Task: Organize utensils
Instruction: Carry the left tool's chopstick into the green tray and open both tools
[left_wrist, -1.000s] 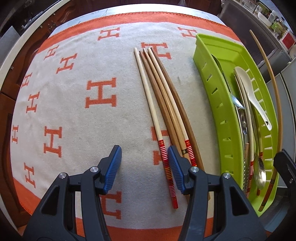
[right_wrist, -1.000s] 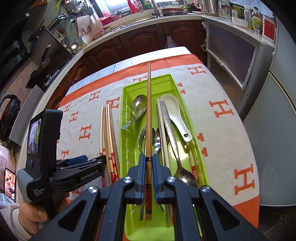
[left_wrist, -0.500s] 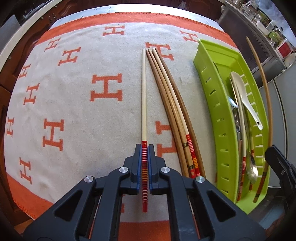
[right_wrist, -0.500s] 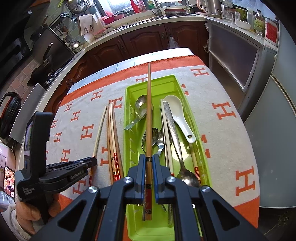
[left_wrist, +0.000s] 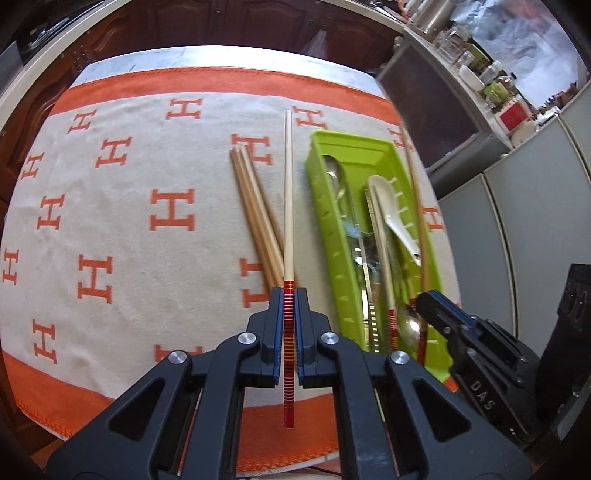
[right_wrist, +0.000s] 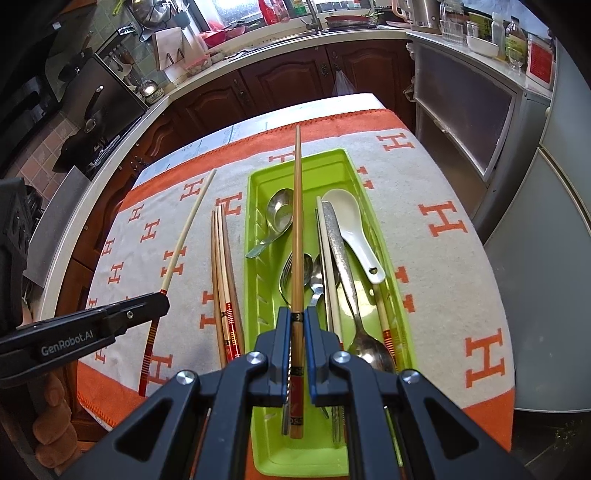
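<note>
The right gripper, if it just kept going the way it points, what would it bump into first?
Probably the cutlery in the green tray. The right gripper, shut on a brown chopstick, points along the tray above the fork and spoons. How high it hangs is unclear, so it might pass over them.

Your left gripper (left_wrist: 289, 325) is clamped on a pale chopstick (left_wrist: 287, 199), and your right gripper (right_wrist: 297, 350) on a brown chopstick (right_wrist: 296, 229), both pointing forward
</note>
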